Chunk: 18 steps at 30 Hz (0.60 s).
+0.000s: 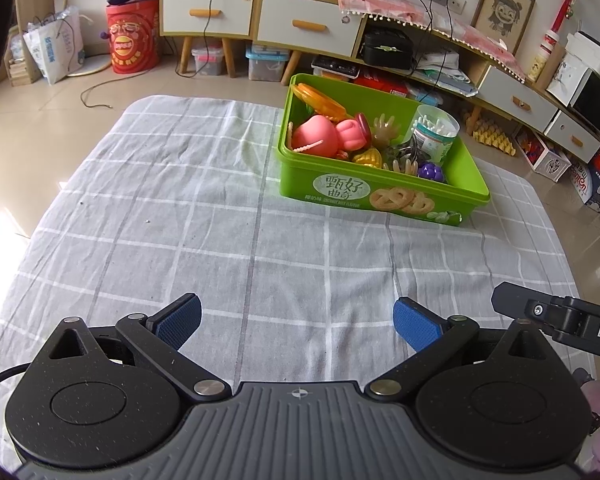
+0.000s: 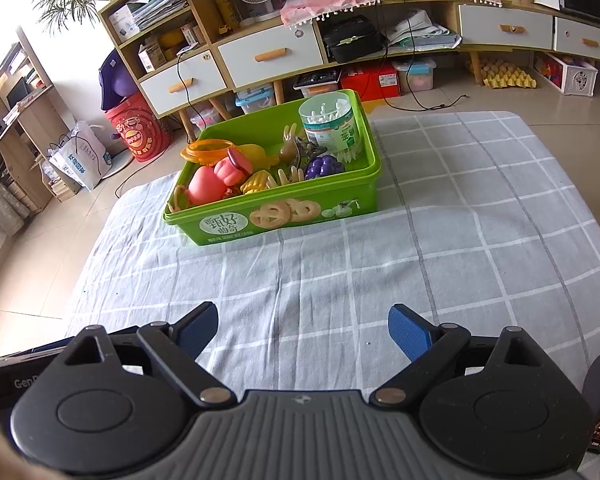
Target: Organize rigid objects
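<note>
— Green plastic biscuit tub [image 1: 384,196], that is where everything sits: the pink rubbery toy [image 1: 320,136], the clear round tub of cotton swabs [image 1: 436,128], the purple plastic grape bunch [image 1: 431,171]. Which of your grippers is nearer?

— Neither by much. From my left gripper [image 1: 296,322] the tub lies ahead and off to the right; from my right gripper [image 2: 303,330] it lies ahead and off to the left [image 2: 276,216]. So it stands between my two lines of reach, well apart from both.

— And its long axis?

— Roughly across my view, the printed long wall facing me.

— Your jaws?

— Both pairs spread wide, holding nothing, over the grey checked cloth [image 1: 220,220]. I see nothing loose on it, so I judge the sorting nearly finished.
</note>
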Each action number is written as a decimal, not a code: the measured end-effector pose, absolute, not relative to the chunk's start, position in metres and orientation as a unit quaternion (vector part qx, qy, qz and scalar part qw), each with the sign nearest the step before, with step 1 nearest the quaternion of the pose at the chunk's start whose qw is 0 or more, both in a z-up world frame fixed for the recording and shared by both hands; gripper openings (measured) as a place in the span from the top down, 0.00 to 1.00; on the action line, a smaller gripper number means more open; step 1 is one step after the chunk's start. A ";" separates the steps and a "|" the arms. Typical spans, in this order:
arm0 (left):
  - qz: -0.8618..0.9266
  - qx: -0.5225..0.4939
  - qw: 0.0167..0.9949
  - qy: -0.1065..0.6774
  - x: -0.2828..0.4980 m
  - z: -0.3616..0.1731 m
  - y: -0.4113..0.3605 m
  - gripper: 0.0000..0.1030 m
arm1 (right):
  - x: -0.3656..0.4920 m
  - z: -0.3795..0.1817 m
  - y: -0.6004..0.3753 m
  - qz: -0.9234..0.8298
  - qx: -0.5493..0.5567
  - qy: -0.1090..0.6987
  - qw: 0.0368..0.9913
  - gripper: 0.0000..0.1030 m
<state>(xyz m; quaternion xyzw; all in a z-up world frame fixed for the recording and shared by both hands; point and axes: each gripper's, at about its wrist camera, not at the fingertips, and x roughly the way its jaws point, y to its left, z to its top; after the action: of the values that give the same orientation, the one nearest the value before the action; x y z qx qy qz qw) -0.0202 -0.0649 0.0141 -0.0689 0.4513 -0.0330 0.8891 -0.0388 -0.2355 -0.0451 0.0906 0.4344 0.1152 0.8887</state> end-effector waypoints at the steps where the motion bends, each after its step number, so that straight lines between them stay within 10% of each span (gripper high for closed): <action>1: -0.033 -0.069 0.889 0.451 -0.020 0.014 -0.065 0.02 | -0.039 -0.045 -0.235 0.115 0.091 0.435 0.889 0.28; 18: -0.031 -0.070 0.889 0.452 -0.020 0.014 -0.065 0.02 | -0.039 -0.045 -0.235 0.115 0.091 0.435 0.889 0.28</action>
<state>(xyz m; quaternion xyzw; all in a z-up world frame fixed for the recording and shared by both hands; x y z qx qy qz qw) -0.0202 -0.0650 0.0142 -0.0699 0.4518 -0.0308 0.8888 -0.0388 -0.2351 -0.0452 0.0907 0.4346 0.1149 0.8887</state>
